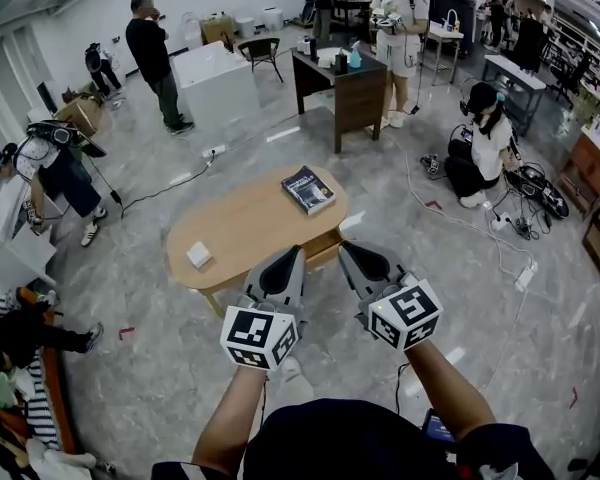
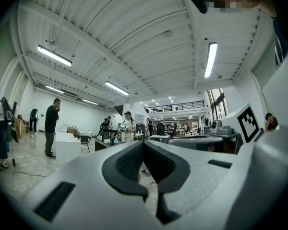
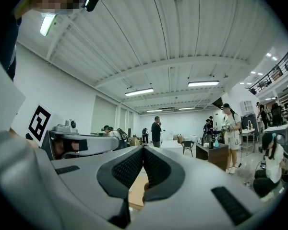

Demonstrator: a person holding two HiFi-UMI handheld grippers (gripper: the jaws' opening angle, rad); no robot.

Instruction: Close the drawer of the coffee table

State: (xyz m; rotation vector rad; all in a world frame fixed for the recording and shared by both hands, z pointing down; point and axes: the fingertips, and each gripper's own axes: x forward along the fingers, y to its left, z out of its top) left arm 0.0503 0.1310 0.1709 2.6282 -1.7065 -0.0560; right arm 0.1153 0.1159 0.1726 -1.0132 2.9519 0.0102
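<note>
**Drawer ajar, both claws pinched shut and short of it**

Drawer (image 1: pixel 323 245) sits under the near right edge of the oval coffee table (image 1: pixel 240 230), and from above its front seems to stick out a little past the tabletop. A book (image 1: pixel 308 189) and a small white box (image 1: pixel 199 256) lie on top, well apart.

The left gripper (image 1: pixel 290 256) and right gripper (image 1: pixel 348 251) hang side by side just this side of the table. Neither looks to be touching it. I would call this the approach: the push has not begun. The next move, I judge, calls for lowering one claw to the drawer front and pressing it squarely in under the top.

Each gripper's own camera settles the jaws. The left gripper (image 2: pixel 143 145) has its pads meeting at the tips with nothing between them, and the right gripper (image 3: pixel 143 150) is the same.

Only the head view shows where the drawer lies. The left gripper view looks out level across the room, to floor and people, with no table in it. The right gripper view catches a patch of pale wood (image 3: pixel 136 191) below its jaws, though I cannot say whether that is tabletop or drawer.
</note>
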